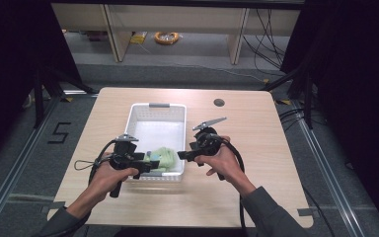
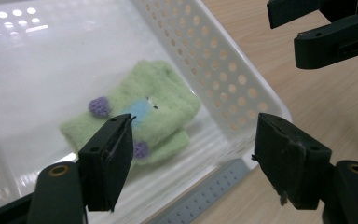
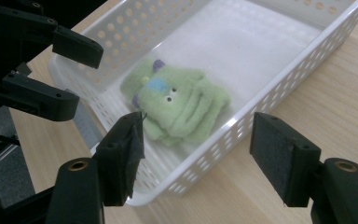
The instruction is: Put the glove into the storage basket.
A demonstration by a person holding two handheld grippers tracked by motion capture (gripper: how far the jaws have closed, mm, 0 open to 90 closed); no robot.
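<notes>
Green glove [image 3: 177,105] in white basket [image 3: 270,100], half hidden by its wall; both grippers spread, empty.

A light wooden table [image 1: 256,148] with a round dark hole [image 1: 219,102] stands before pale shelving [image 1: 177,24], where an orange cable coil [image 1: 167,37] lies on the grey floor [image 1: 325,163].

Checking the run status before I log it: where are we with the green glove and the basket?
Done: the green glove lies folded in the near end of the white basket. In hand: nothing; the left gripper and right gripper both stand open, nothing between their jaws, poised at the basket's near corners. Left: probably just pulling both hands away; the rest of the basket holds nothing else.
</notes>
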